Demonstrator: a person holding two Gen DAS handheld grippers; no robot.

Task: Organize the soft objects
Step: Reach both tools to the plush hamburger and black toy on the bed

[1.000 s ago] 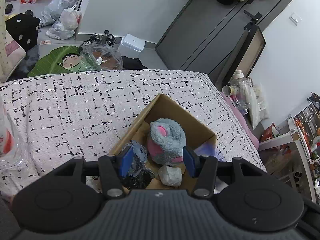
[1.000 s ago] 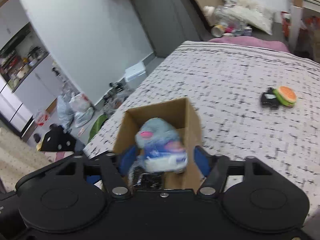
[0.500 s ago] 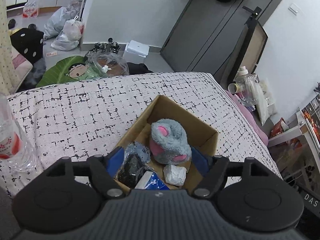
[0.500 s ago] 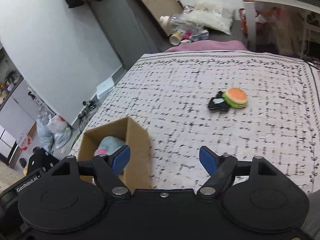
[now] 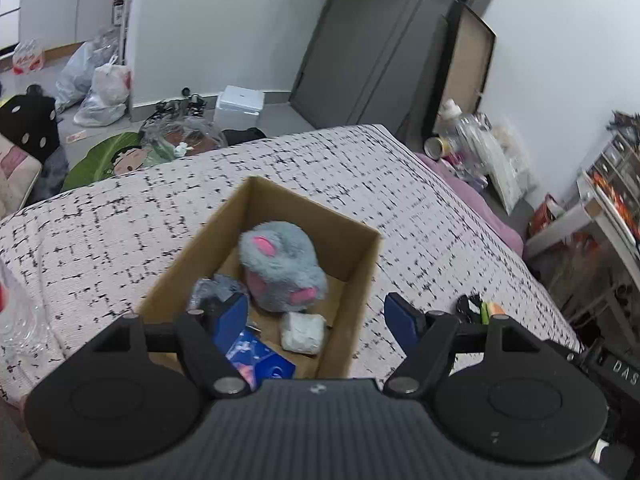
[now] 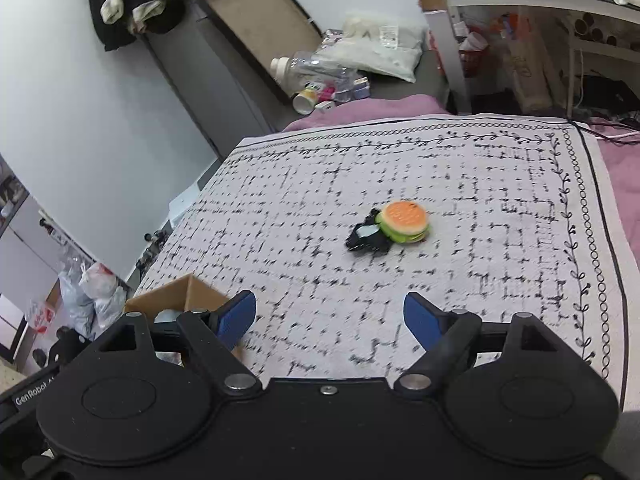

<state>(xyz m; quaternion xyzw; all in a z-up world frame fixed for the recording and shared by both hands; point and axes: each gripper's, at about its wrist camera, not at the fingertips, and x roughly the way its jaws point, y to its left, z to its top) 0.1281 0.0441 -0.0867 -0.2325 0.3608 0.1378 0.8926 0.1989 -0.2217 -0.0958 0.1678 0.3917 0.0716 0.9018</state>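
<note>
An open cardboard box [image 5: 352, 264] sits on the black-and-white checked blanket [image 5: 120, 224]. Inside it lie a grey-and-pink plush [image 5: 280, 266], a white wad [image 5: 302, 332], a blue packet [image 5: 260, 362] and a dark bundle [image 5: 212, 292]. My left gripper [image 5: 318, 318] hovers open above the box's near edge, holding nothing. In the right wrist view a burger plush [image 6: 404, 222] lies beside a black soft item [image 6: 366, 238] on the blanket. My right gripper [image 6: 330, 320] hangs short of them, its jaws opening with nothing between them. The box corner [image 6: 176, 296] shows at lower left.
A clear plastic bottle [image 5: 16, 312] stands on the blanket at the left. Bags, a white box and clutter lie on the floor beyond the bed. Bottles and packets pile at the bed's far end [image 6: 320, 80]. A desk [image 6: 520, 0] stands at the right.
Both grippers opened. The blue packet left the right gripper and now lies in the box. The right gripper swung right, from the box to the burger plush. The left gripper drew back slightly.
</note>
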